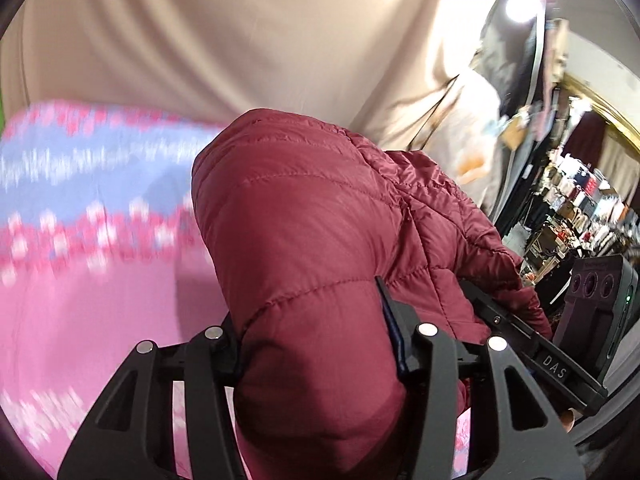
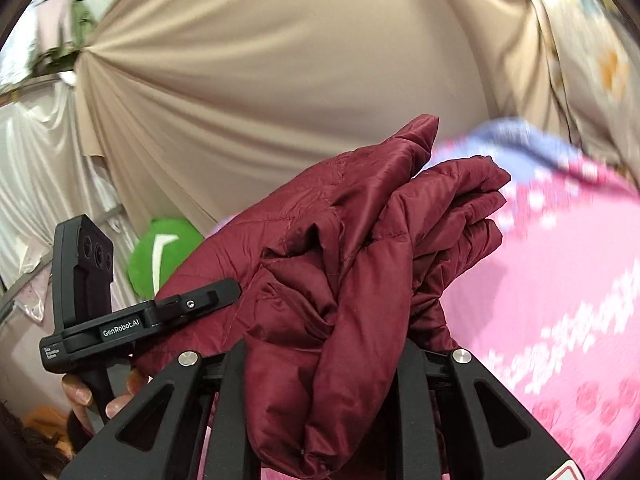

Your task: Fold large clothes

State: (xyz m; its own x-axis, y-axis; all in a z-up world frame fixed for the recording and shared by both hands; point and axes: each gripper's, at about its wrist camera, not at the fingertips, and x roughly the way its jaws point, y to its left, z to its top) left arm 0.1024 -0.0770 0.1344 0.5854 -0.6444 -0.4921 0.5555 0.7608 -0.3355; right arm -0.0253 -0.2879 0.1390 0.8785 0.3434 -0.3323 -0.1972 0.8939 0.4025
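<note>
We have the dark red quilted puffer jacket (image 1: 304, 216) bunched and lifted over the pink-and-blue floral bedspread (image 1: 80, 272), left tongs (image 1: 316, 344) and right tongs (image 2: 320, 360) both clamping it; flat folds still undone, we judge.

Looks like a home bedroom to me: pink floral bedspread (image 1: 80, 320), beige curtain (image 2: 280, 80), green plush (image 2: 160, 252).

Left gripper (image 1: 316, 344) clamped on maroon puffer jacket (image 1: 320, 208)

Jacket bulges up btwn both fingers; pink/blue patterned blanket (image 1: 80, 208) blurred at left, beige curtain (image 1: 240, 40) far behind, right gripper (image 1: 532, 344) w/ camera near right.
</note>
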